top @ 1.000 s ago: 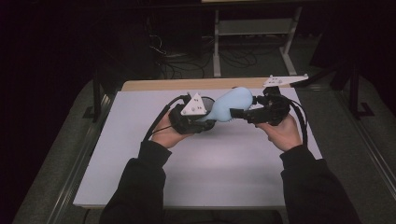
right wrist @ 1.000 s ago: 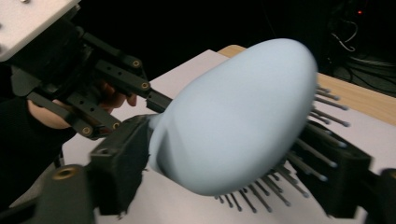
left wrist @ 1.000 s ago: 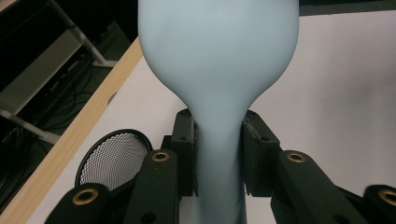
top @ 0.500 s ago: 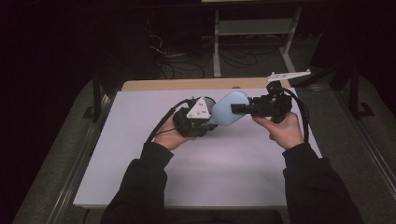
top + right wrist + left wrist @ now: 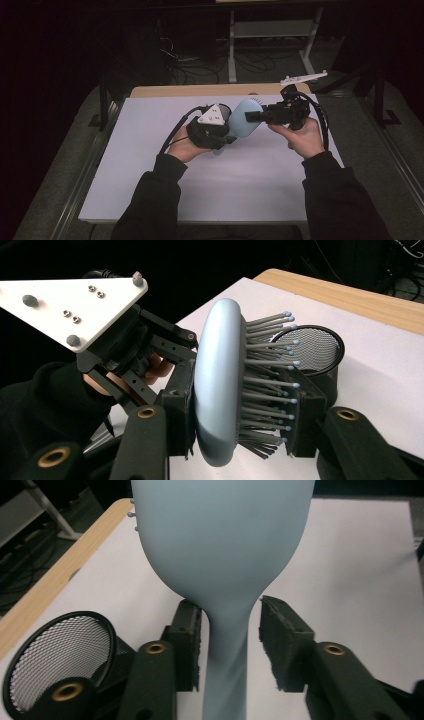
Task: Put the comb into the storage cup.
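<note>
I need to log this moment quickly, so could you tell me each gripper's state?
Left gripper: open, jaws either side of the hairbrush handle, a gap on one side.
Right gripper: shut on the hairbrush head.

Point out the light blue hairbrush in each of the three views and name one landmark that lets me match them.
High view: the hairbrush sits mid-table between the two grippers.
Left gripper view: its smooth back fills the top centre and the handle runs down between the open jaws.
Right gripper view: its head stands edge-on at centre, clamped between the jaws, bristles pointing right.
Shared landmark: the black mesh cup just beside the brush.
</note>
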The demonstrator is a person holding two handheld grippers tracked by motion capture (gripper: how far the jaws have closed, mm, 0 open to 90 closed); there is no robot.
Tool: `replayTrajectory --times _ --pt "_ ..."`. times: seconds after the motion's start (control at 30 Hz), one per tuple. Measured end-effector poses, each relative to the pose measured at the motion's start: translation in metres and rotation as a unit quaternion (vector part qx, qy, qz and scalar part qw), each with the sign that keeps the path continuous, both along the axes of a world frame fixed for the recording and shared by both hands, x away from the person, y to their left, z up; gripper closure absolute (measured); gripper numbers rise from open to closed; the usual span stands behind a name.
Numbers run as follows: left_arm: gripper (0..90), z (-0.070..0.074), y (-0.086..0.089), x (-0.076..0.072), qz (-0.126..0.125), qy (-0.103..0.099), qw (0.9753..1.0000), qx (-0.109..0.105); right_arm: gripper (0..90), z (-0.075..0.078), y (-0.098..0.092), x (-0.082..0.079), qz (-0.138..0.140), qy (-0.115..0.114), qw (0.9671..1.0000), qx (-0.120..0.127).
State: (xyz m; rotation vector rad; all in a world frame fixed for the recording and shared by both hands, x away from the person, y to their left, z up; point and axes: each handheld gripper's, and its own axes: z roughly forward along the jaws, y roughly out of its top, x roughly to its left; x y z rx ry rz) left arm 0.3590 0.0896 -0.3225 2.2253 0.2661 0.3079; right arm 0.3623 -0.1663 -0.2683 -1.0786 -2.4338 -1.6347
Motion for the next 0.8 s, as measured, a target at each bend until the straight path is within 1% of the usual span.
replayTrajectory --times 0.1,0.17,0.2,0.3,0.43,0.6,0.67,0.77,0.8 --pt "52.6 -0.001 -0.002 0.000 -0.003 0.015 0.9999 -0.004 54.6 0.002 0.002 0.001 0.001 -0.001 1.0000 -0.004" --pt "48.2 -0.002 -0.002 0.001 -0.002 0.021 0.9997 -0.010 54.6 0.004 0.003 0.001 0.000 -0.002 0.9999 -0.012" --pt "45.8 -0.002 -0.002 0.001 0.000 0.028 0.9995 -0.014 54.6 0.005 0.004 0.001 0.001 -0.003 0.9998 -0.018" --pt "38.1 -0.004 0.000 0.002 0.000 0.037 0.9992 -0.018 54.6 0.006 0.007 0.002 0.005 -0.005 0.9995 -0.032" --pt "33.2 -0.005 0.005 0.004 0.000 0.048 0.9983 -0.032 54.6 0.008 0.008 0.003 0.007 -0.003 0.9992 -0.039" --pt "26.5 -0.004 0.012 0.004 -0.002 0.050 0.9978 -0.044 54.6 0.012 0.010 0.005 0.013 -0.004 0.9987 -0.048" --pt "23.7 -0.004 0.014 0.004 -0.006 0.055 0.9971 -0.053 54.6 0.014 0.011 0.005 0.015 0.001 0.9987 -0.049" --pt "18.1 -0.004 0.018 0.004 -0.001 0.055 0.9969 -0.057 54.6 0.016 0.012 0.007 0.016 -0.005 0.9985 -0.053" --pt "16.6 -0.004 0.020 0.004 0.001 0.057 0.9965 -0.061 54.6 0.018 0.013 0.006 0.015 -0.004 0.9984 -0.054"
